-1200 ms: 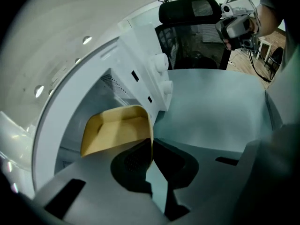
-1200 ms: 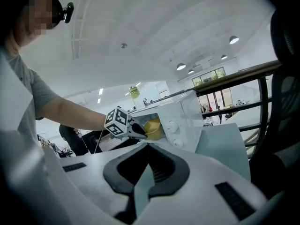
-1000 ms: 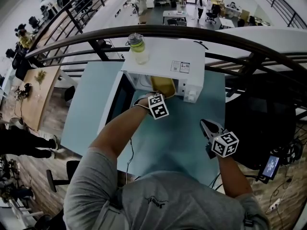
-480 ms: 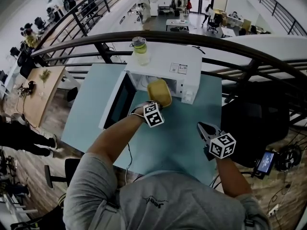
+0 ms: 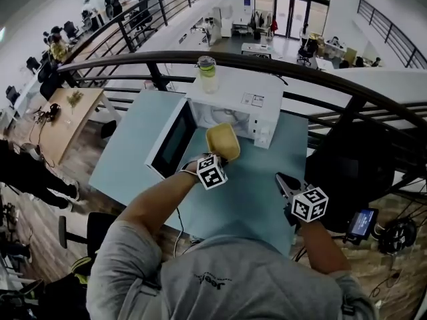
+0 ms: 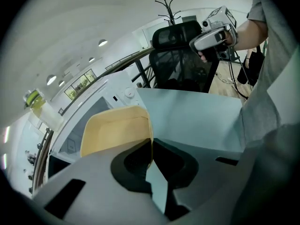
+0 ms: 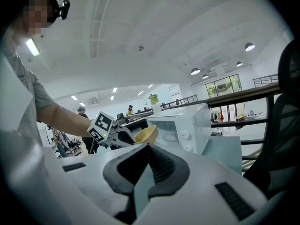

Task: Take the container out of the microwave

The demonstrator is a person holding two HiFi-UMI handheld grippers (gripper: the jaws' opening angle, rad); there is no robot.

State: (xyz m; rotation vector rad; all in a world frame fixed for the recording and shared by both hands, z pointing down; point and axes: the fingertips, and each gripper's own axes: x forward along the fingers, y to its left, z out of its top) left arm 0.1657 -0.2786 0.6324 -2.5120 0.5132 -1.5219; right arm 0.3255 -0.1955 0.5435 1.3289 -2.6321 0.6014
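Since the frame a second ago, the yellow container point(image 5: 223, 142) has come out of the microwave point(image 5: 248, 103) cavity toward the person and now hangs in front of the opening, at the centre of the head view above the light blue table point(image 5: 261, 191). The left gripper point(image 5: 219, 160) carries it, its jaws nearly together and pinching the thin near rim, with the tray's hollow facing up and nothing visible inside it. The microwave door point(image 5: 175, 137) stands swung wide to the left of the container, and a bottle point(image 5: 207, 74) sits on the oven's top. The right gripper point(image 5: 281, 179) hovers at lower right, well apart from the container, jaws together with nothing between them. The removal looks essentially done, with only the set-down remaining. A one-sided pinch on a thin rim probably lets the tray sag or twist, so the grip should stay firm and the wrist steady, keeping the tray level. Drawing it straight toward the bare table in front of the oven, away from the door's edge, seems safest. It would best be lowered until the base rests flat before the jaws open. The idle right gripper could steady the far rim if it tips.
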